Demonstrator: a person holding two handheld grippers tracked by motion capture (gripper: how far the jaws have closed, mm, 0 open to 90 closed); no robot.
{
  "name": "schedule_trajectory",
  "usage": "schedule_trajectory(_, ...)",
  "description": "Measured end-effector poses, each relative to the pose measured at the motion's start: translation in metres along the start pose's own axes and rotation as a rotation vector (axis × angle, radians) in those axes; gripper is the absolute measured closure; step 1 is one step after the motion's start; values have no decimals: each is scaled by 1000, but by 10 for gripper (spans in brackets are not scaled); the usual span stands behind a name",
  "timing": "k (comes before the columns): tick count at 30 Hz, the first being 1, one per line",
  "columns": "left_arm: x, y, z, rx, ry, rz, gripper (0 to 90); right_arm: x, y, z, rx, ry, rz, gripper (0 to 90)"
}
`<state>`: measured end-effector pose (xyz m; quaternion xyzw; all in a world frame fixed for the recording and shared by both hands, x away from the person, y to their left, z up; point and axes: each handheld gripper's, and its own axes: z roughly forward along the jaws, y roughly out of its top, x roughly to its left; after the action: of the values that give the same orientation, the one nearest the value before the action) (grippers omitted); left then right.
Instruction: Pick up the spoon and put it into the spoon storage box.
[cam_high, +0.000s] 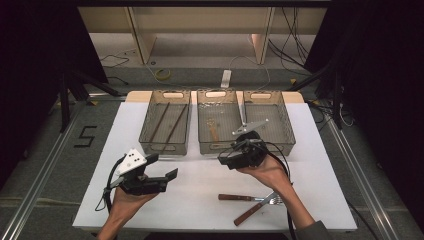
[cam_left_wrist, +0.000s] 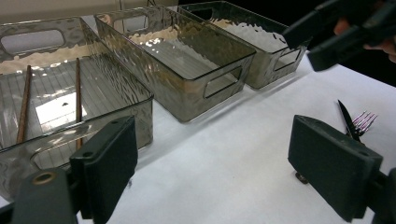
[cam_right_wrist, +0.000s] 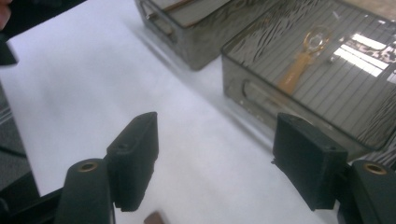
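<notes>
Cutlery sorting underway: knife and fork crossed on near counter, left of right gripper, fingers spread, empty. Left gripper likewise released, hovering before left bin holding chopsticks.

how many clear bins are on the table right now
3, in a row across the table's far side: the left bin holding chopsticks, the middle bin holding a spoon, and the right bin.
</notes>
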<state>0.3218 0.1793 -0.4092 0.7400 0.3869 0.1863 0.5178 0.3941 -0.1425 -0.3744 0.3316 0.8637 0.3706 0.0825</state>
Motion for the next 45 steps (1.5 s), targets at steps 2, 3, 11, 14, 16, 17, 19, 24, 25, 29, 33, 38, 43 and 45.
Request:
schedule_trajectory(2, 0, 0, 0, 1, 0, 1, 154, 2, -7, -4, 4, 15, -9, 308)
schedule_trajectory(3, 0, 0, 0, 1, 0, 0, 154, 2, -7, -4, 4, 15, -9, 308)
schedule_trajectory(11, -1, 0, 1, 4, -3, 5, 154, 4, -29, -15, 31, 31, -34, 295)
schedule_trajectory(14, -1, 0, 1, 5, -3, 5, 154, 4, -34, -20, 30, 33, -33, 292)
schedule_trajectory(16, -1, 0, 1, 3, -3, 7, 154, 5, -38, -22, 29, 33, -38, 288)
schedule_trajectory(17, -1, 0, 1, 4, -3, 7, 154, 5, -42, -24, 37, 35, -35, 287)
schedule_trajectory(19, -1, 0, 1, 5, -3, 7, 154, 6, -45, -24, 53, 36, -39, 281)
schedule_trajectory(24, -1, 0, 1, 2, -2, 5, 154, 6, -51, -27, 69, 48, -54, 268)
schedule_trajectory(25, -1, 0, 1, 3, -2, 6, 154, 6, -51, -27, 69, 48, -54, 268)
schedule_trajectory(29, 0, 0, 1, 4, -1, 3, 154, 3, -58, -31, 95, 72, -75, 261)
schedule_trajectory(33, 0, -1, 1, 2, 1, -3, 154, 3, -63, -33, 113, 77, -89, 255)
schedule_trajectory(38, 0, -1, 2, 8, 3, 0, 154, 5, -70, -32, 148, 73, -107, 245)
schedule_trajectory(43, -1, 0, 3, 11, 1, 0, 154, 6, -77, -31, 177, 79, -126, 236)
schedule_trajectory(45, -1, 0, 4, 14, 3, 5, 154, 7, -80, -31, 192, 81, -135, 232)
